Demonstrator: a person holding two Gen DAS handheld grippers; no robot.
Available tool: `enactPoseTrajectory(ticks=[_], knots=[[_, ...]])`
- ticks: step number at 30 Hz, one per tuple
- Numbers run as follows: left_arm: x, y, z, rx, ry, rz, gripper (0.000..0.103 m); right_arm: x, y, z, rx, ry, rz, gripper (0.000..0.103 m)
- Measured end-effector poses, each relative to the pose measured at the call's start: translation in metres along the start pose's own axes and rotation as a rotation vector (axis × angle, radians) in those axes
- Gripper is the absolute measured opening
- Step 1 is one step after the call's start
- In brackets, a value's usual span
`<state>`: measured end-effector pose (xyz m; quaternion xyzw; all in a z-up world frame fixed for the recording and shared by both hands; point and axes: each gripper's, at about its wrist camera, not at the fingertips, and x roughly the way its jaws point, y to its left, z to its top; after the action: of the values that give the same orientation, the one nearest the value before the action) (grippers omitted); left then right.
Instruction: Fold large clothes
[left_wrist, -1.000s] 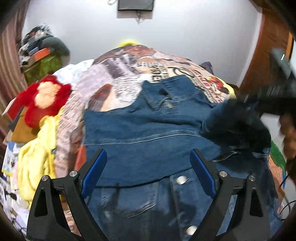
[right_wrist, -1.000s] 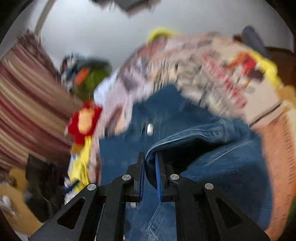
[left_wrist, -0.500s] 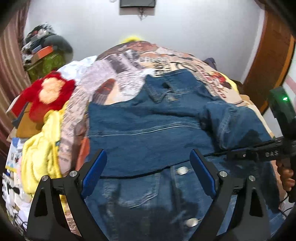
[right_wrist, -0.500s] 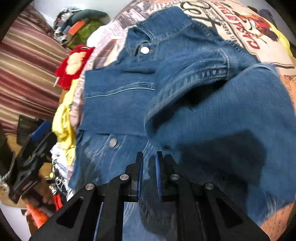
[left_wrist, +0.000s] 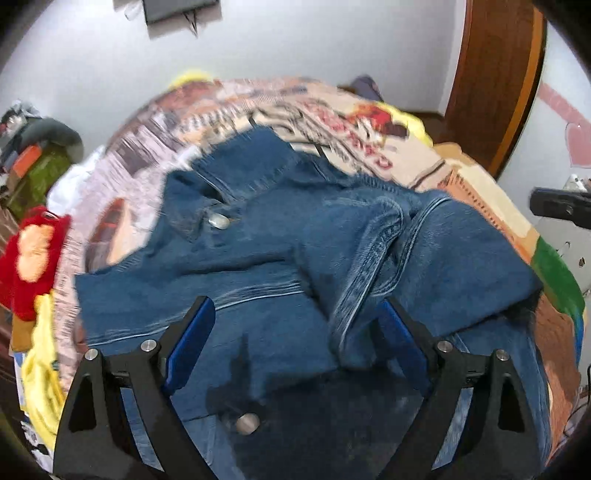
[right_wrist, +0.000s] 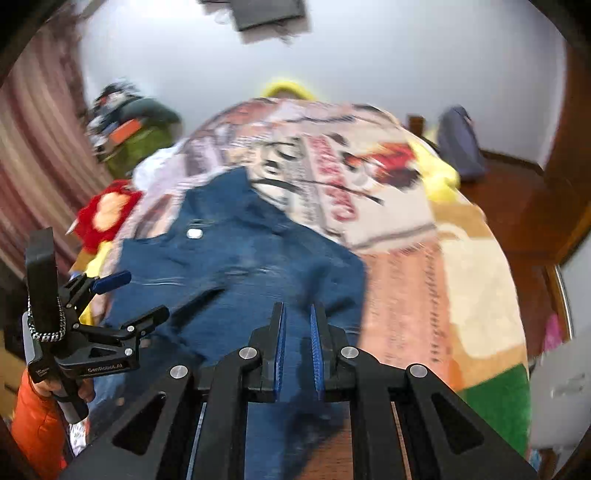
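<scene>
A blue denim jacket (left_wrist: 280, 266) lies spread on a bed covered by a printed blanket (left_wrist: 369, 125), collar at the far end, directly ahead of and beneath both grippers. One sleeve (left_wrist: 373, 258) is folded in across the body, its cuff end lying between the left gripper's fingers, just inside the right-hand one.

The left gripper (left_wrist: 295, 332) hangs over the jacket's lower front with its jaws spread wide and closing a little; denim lies below the gap, but the blue pads (left_wrist: 188, 339) press on nothing. The right gripper (right_wrist: 297, 332) has its jaws drawn nearly together. Blurred denim shows past the narrow gap, yet no cloth appears caught between the pads, so it seems to hold nothing.

Judging by the layout, the sleeve fold on this side is done and the hands are repositioning for the following fold. The other sleeve seems already tucked in, since the jacket's left edge looks straight, though blur makes this uncertain.

The next move probably calls for each gripper to take a corner of the hem nearest the person and carry it up toward the collar. Thick denim needs a firm pinch through both layers, and the folded sleeve must not be dragged out of place.
</scene>
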<state>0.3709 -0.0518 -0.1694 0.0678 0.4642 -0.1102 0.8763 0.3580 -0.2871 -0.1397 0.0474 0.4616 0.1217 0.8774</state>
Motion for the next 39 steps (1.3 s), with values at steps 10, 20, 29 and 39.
enactPoseTrajectory(ticks=[10,20,29,39], knots=[[0.072,-0.011,0.040,-0.038,0.098,-0.001,0.021,0.073,-0.040,-0.053,0.115,0.241,0.067,0.009],[-0.036,0.050,0.070,-0.210,-0.222,-0.033,0.016,0.079,0.001,-0.069,-0.114,0.197,-0.012,0.009],[0.009,0.145,-0.023,-0.416,-0.002,0.041,0.018,0.089,0.008,-0.067,-0.112,0.198,0.004,0.009],[0.047,0.169,-0.091,-0.606,0.103,-0.178,0.033,0.090,0.010,-0.066,-0.092,0.200,-0.038,0.009]])
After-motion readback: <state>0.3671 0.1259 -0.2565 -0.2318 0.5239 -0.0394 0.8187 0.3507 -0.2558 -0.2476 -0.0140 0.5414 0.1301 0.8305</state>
